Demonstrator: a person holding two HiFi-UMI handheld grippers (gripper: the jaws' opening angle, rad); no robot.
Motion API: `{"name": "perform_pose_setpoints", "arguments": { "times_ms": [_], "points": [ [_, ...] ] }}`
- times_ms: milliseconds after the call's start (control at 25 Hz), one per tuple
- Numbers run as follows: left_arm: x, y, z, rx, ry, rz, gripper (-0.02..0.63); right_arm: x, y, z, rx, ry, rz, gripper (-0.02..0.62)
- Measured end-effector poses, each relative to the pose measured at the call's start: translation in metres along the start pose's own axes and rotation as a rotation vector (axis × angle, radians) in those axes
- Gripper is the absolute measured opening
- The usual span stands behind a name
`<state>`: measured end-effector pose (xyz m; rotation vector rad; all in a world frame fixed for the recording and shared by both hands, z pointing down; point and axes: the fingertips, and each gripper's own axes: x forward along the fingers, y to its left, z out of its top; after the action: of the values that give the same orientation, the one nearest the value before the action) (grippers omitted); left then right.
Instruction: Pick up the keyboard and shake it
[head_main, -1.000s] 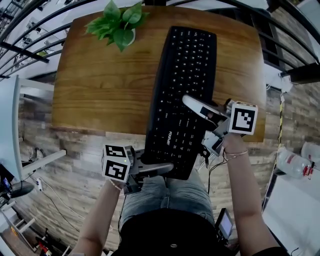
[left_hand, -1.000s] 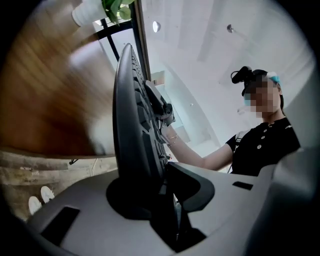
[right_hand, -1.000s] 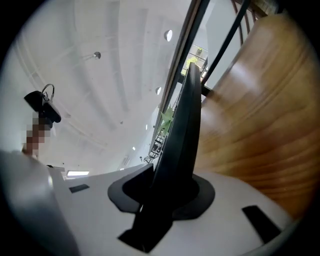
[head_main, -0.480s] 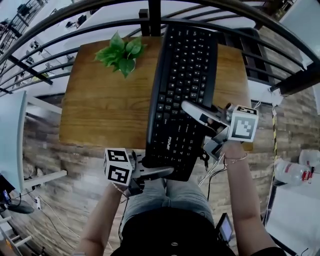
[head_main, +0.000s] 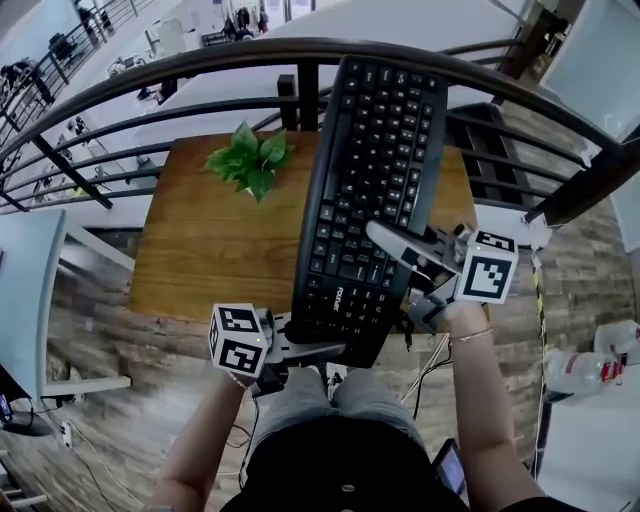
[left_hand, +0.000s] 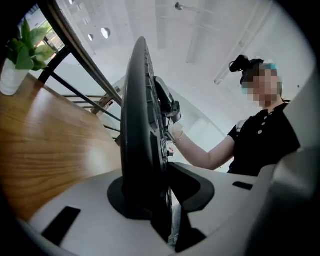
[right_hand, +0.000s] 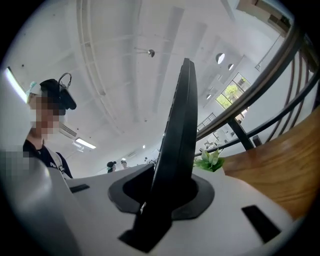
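While the black keyboard hangs above the wooden counter, left gripper fingers clamped on its near end, right gripper fingers on its side edge, shake short and even, both hands together, clear of the railing.

one keyboard, one potted plant, one table, two hand-held grippers

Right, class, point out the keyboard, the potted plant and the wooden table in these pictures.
keyboard (head_main: 375, 190): head view, on the keys near its middle.
potted plant (head_main: 250, 160): head view, on its green leaves.
wooden table (head_main: 205, 245): head view, on the bare top left of the keyboard.
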<state>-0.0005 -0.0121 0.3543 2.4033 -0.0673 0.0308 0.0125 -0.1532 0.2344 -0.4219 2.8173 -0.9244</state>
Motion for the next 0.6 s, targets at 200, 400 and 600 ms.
{"name": "perform_pose_setpoints", "arguments": {
  "times_ms": [200,400,600],
  "points": [
    [0.009,-0.005,0.022,0.081,-0.012,0.008,0.11,-0.005,0.021,0.028,-0.088,-0.004,0.032,0.109],
    [0.014,-0.016,0.032,0.14,-0.03,0.003,0.108,-0.01,0.047,0.042,-0.172,-0.005,0.055,0.107],
    [0.014,-0.018,0.047,0.205,-0.044,0.006,0.106,-0.007,0.068,0.057,-0.269,-0.007,0.078,0.107]
  ]
}}
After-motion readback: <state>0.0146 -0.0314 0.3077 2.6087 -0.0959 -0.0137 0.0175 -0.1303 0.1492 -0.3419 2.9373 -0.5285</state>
